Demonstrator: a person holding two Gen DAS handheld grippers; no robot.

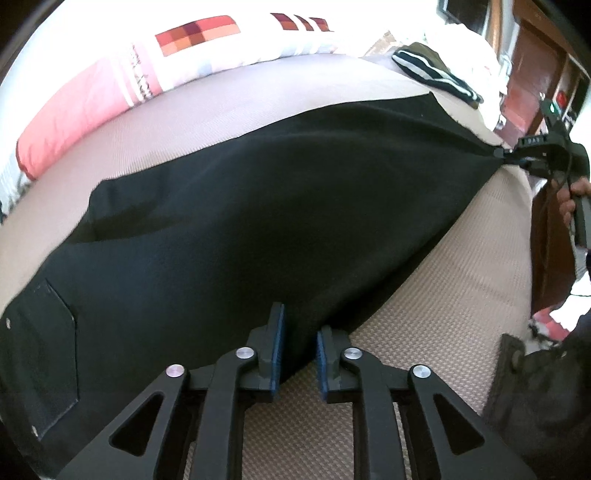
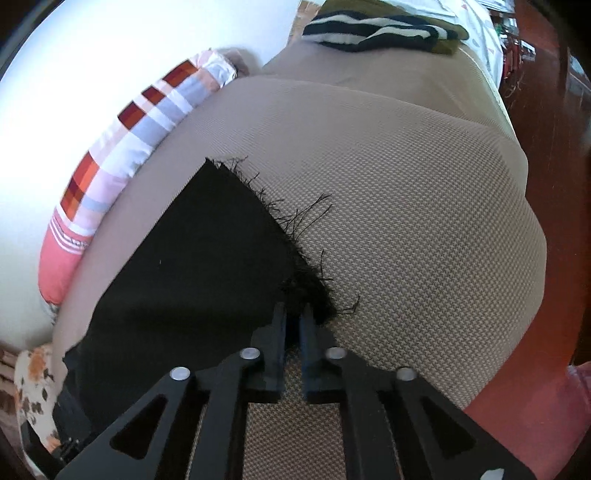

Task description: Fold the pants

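Observation:
Black pants lie spread lengthwise over a beige textured mat. A back pocket shows at the lower left. My left gripper stands open at the near edge of the pants, its blue pads apart, with the cloth edge lying loosely between them. The far leg narrows to a point at my right gripper, held by a person's hand. In the right wrist view the frayed hem of the pants bunches at my right gripper. A narrow gap shows between its pads.
A pink checked pillow lines the far side of the mat. A striped black-and-white garment lies at the mat's end. Dark clothing sits at the near right. Red-brown floor runs beyond the bed edge.

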